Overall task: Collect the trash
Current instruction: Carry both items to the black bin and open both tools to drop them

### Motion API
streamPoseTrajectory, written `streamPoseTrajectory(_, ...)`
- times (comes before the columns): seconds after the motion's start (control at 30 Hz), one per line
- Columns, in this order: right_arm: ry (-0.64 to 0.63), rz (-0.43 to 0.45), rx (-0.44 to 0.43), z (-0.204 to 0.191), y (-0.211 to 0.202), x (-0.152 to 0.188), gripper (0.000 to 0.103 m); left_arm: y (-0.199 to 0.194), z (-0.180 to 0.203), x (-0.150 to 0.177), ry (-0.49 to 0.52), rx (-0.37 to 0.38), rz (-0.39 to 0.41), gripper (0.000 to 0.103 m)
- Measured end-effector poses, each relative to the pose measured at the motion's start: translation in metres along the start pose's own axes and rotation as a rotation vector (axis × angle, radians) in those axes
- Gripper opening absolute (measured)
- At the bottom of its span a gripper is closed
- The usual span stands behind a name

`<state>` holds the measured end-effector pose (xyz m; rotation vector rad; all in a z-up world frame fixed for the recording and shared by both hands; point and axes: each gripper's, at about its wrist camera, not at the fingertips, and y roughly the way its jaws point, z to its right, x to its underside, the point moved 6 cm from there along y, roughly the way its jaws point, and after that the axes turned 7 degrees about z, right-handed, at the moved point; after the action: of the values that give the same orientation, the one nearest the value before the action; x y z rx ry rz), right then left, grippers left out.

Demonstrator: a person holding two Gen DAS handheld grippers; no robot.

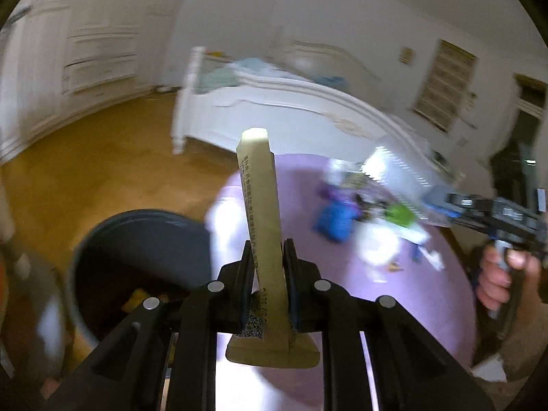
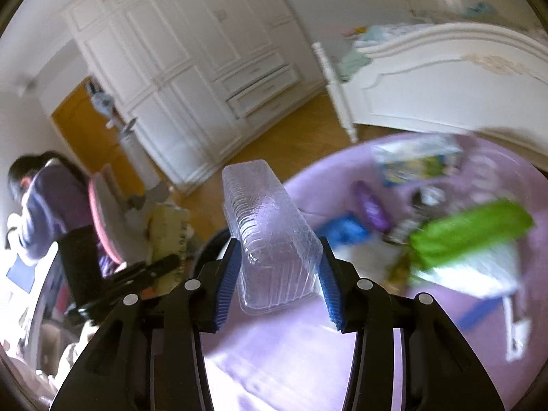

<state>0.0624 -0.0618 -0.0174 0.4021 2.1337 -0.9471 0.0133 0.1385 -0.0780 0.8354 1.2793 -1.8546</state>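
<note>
Left wrist view alone shows one dark round bin [image 1: 137, 267] on the wood floor beside the lilac table [image 1: 411, 301], and my right hand [image 1: 503, 274] off to the side. My left gripper [image 1: 269, 267] is clenched on one flat tan cardboard packet [image 1: 262, 212] printed with text. Right wrist view shows my right gripper [image 2: 277, 274] grasping one clear ribbed plastic tray [image 2: 270, 236], a seated person [image 2: 48, 205] and blurred litter, one green wrapper [image 2: 469, 236] among it
</note>
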Motion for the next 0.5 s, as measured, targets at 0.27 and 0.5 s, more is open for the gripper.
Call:
streamPoseTrajectory(0.27, -0.050, -0.122, -0.047, -0.056, 0.096, 0.005, 0.045, -0.003, -0.062, 0.009, -0.078, -0.133, 0.007, 0.018)
streamPoseTrajectory(0.5, -0.045, -0.208, -0.058, -0.083, 0.164, 0.023, 0.045, 0.010, -0.095, 0.010, -0.130, -0.170, -0.009, 0.018)
